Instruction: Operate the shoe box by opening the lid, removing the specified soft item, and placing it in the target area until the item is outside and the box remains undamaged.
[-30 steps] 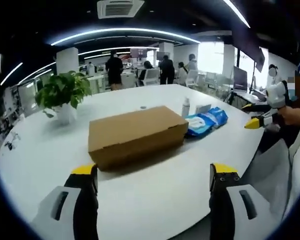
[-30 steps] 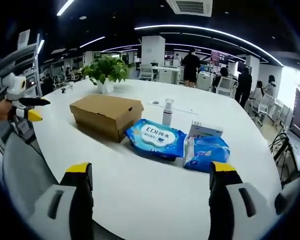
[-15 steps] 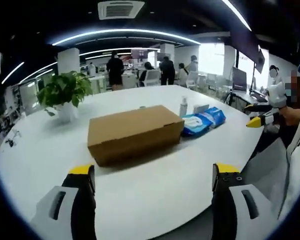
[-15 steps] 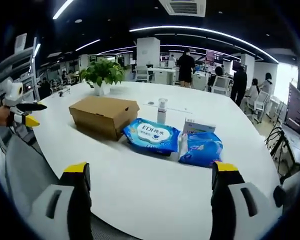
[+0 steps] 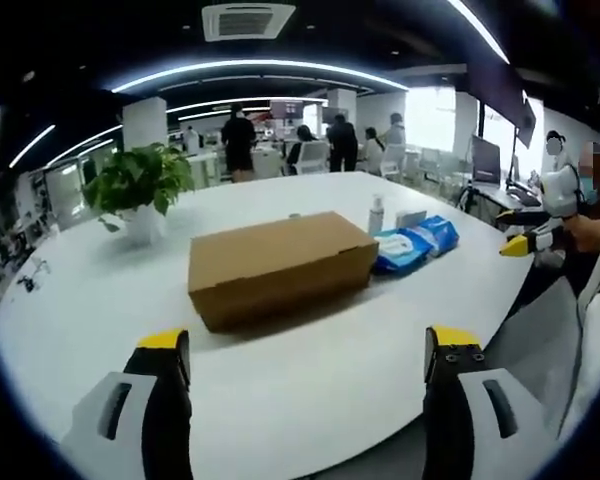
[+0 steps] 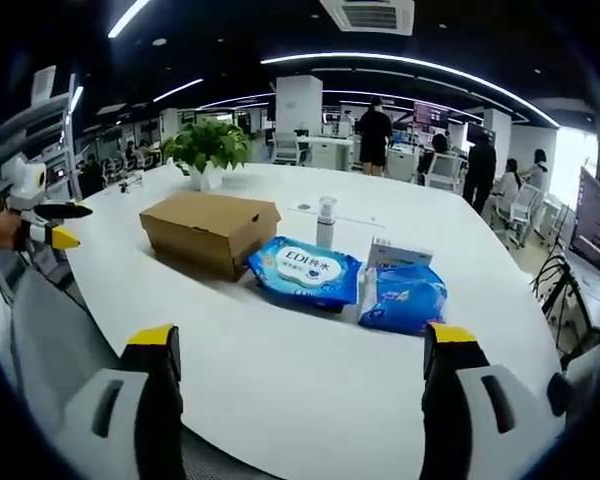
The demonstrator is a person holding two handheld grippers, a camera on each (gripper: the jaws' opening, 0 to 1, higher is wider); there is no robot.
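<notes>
A brown cardboard shoe box (image 5: 280,265) (image 6: 210,228) lies on the white table (image 5: 310,370) with its lid down. My left gripper (image 5: 305,345) is open, held back from the box near the table's front edge, nothing between its jaws. My right gripper (image 6: 300,340) is open too, well short of the box, facing the wipes. In the left gripper view the right gripper (image 5: 530,225) comes in from the right edge, off the table. In the right gripper view the left gripper (image 6: 42,215) comes in at the left edge. What the box contains is hidden.
Two blue wipe packs (image 6: 305,272) (image 6: 405,297), a small white carton (image 6: 400,255) and a white pump bottle (image 6: 325,220) lie right of the box. A potted plant (image 5: 135,190) stands at the table's far side. Several people stand by desks behind.
Both views have shifted slightly as the hands moved; the box now sits a little further right in the left gripper view. Nothing on the table has moved.
</notes>
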